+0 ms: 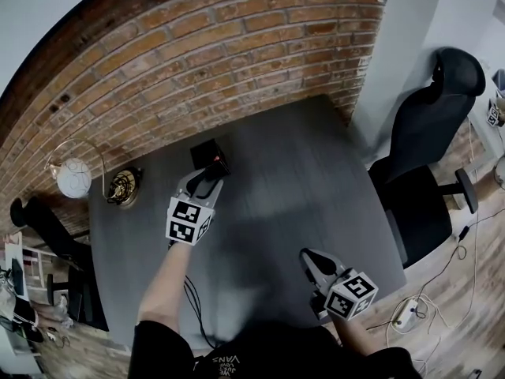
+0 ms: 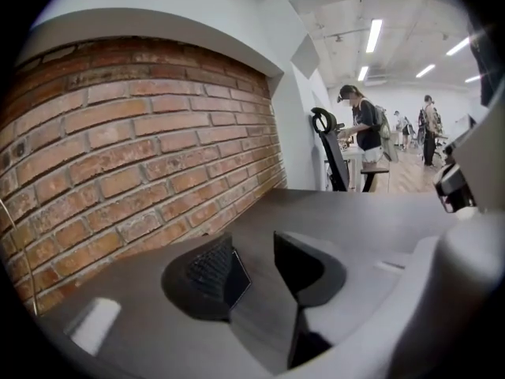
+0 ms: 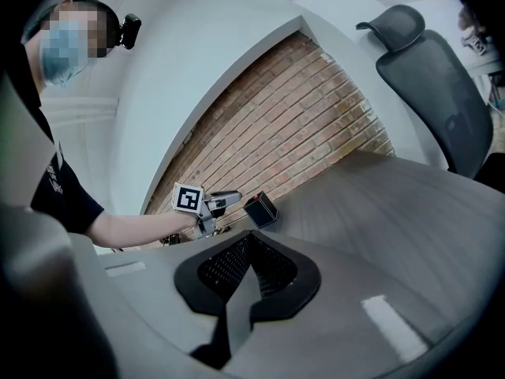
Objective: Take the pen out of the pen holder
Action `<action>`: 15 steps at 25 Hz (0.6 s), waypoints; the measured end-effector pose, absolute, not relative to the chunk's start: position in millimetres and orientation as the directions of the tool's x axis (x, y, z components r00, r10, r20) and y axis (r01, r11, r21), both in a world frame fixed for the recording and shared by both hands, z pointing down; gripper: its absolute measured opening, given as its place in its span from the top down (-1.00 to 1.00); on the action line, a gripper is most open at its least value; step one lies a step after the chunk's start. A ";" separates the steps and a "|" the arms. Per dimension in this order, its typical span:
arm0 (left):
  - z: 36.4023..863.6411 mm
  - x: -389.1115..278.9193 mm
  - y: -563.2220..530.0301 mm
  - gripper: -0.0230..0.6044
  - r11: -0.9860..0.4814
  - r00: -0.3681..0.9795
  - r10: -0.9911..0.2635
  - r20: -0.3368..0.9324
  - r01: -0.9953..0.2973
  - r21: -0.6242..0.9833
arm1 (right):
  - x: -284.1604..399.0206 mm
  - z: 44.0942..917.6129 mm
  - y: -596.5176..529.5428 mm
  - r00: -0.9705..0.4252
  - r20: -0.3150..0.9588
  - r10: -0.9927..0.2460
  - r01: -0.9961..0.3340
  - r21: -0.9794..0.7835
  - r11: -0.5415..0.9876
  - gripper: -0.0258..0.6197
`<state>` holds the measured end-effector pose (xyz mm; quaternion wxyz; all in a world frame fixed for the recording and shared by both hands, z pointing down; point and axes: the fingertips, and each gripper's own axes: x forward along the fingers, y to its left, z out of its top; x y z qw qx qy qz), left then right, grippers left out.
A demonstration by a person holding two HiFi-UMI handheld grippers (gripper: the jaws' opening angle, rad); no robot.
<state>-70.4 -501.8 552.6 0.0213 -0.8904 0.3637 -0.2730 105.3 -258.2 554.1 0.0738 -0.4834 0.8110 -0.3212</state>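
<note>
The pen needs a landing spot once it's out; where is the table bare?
Bare: the dark grey tabletop from the black square pen holder across to the black office chair, and the middle strip between the left claw and right claw. Crowded: the left edge by the brass-based globe lamp, and around the holder.

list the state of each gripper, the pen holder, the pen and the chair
left gripper: open, empty
right gripper: shut, empty
pen holder: standing on the table, not gripped
pen: red tip shows in the holder
office chair: unoccupied
</note>
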 end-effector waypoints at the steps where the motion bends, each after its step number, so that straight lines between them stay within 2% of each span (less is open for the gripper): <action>1: 555.9 -68.6 -506.4 0.36 -0.735 0.579 -0.658 0.481 -0.634 -0.241 | 109.3 556.4 -258.9 -0.519 0.192 -0.833 -0.735 -0.598 0.320 0.92; 15: 590.7 -62.7 -564.8 0.36 -0.727 0.475 -0.640 0.604 -0.630 -0.274 | 139.2 579.9 -264.7 -0.506 0.224 -0.833 -0.721 -0.640 0.266 0.92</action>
